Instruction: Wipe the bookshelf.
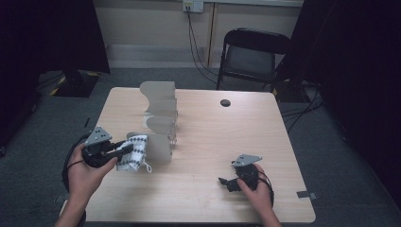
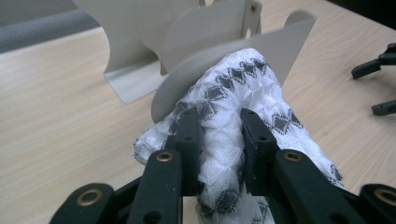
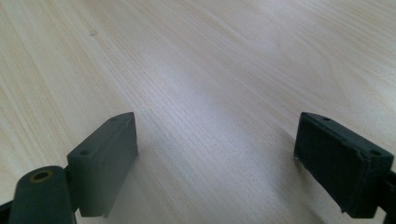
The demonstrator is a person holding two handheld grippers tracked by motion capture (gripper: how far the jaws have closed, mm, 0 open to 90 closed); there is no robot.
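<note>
A pale wood-grain surface (image 1: 203, 142) with rounded corners stands on grey carpet. A small dark round hole (image 1: 225, 102) sits near its far edge at about 1 o'clock from the middle. Beyond the surface, at 12 o'clock, a black folding chair (image 1: 253, 54) faces a light wall with a socket (image 1: 193, 5) and hanging cables; dark curtains close both sides of the room.

A beige rack (image 1: 161, 118) of curved upright dividers stands left of centre, toward 11 o'clock.

The left tongs (image 1: 124, 149), at about 8 o'clock, are clamped on a white cloth with a dark diamond pattern (image 2: 233, 107); the cloth bulges between the 2 pads and presses against the near curved divider of the rack, at its near left end.

The right tongs (image 3: 215, 158), at about 4 o'clock, stand wide apart just above bare wood, holding nothing.
</note>
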